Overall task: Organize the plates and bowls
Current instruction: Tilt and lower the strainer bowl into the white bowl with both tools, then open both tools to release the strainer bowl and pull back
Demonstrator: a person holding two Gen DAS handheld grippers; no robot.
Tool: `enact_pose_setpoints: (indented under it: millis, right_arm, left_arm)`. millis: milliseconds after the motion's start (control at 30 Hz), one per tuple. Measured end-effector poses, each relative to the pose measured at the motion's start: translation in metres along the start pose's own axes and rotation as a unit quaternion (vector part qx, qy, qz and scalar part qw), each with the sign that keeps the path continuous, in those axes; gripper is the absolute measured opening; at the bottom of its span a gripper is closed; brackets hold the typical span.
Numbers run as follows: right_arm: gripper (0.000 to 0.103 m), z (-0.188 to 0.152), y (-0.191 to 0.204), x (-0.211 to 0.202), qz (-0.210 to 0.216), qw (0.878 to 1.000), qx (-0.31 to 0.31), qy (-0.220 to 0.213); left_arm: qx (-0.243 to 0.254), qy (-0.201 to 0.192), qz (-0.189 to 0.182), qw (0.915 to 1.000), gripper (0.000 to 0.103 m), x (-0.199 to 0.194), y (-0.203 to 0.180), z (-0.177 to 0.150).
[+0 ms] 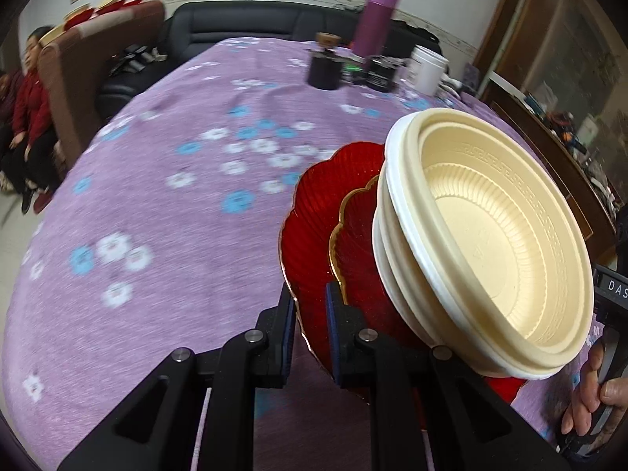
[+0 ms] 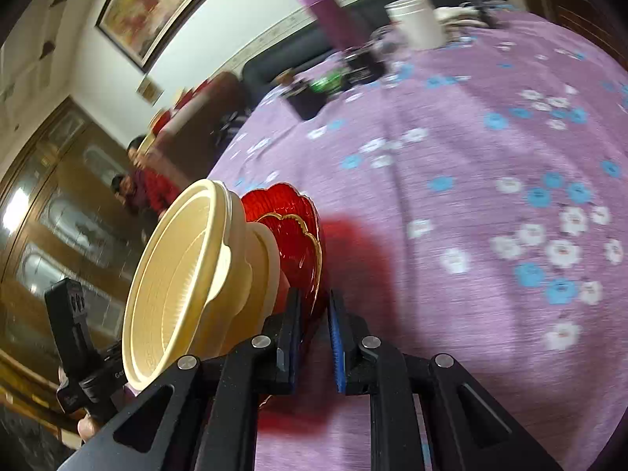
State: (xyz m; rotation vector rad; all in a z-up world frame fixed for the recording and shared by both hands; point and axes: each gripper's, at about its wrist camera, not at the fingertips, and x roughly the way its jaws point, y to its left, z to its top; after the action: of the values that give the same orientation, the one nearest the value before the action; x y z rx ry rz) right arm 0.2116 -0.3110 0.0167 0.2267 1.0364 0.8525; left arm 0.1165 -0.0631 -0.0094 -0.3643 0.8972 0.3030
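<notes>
Blur smears the purple flower cloth in the left wrist view, & the far stuff is hard to read. Left gripper is clamped on the rim of the big red plate; the thin edge sits right btw. the blue pads. A smaller red plate w/ a gold wavy rim lies on it. Cream bowls are stacked on top, just right of the fingers. The stack leans; the bowl mouths face up & right. Plates look like shiny ribbed glass or plastic, can't tell which. Bowls are round, matte, ribbed inside. Bottom of the big plate is hidden behind the fingers. A hand shows at the right edge, cut off.

Right wrist view: right gripper pinches the same big red plate at its rim. Small plate peeks out ahead of the fingers. Bowls sit left of the fingers, mouths facing left & toward the camera. Much of the plates is hidden by them. Cloth is blurry. Purple bottle & white cup stand far ahead.
</notes>
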Motion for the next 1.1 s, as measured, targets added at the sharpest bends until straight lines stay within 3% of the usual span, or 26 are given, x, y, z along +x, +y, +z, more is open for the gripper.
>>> enact_pose_setpoints:
  millis: [233,367,600,1100]
  right_arm:
    - [0.015,0.008,-0.048,-0.032,-0.041,0.997,0.038,-0.047]
    - [0.016,0.006,-0.064,-0.039,-0.073,0.994,0.041,-0.066]
    - [0.016,-0.006,-0.068,-0.041,-0.079,0.992,0.014,-0.096]
    - [0.018,-0.001,-0.074,-0.034,-0.058,0.994,0.028,-0.087]
  left_arm:
    - [0.038,0.002,0.0,0.9993,0.014,0.027,-0.062,0.011]
    - [0.076,-0.03,0.04,0.9958,0.014,0.027,-0.09,0.004]
    - [0.054,-0.055,0.046,0.996,0.015,0.025,-0.09,-0.001]
    - [0.057,-0.056,0.065,0.9947,0.015,0.026,-0.097,-0.003]
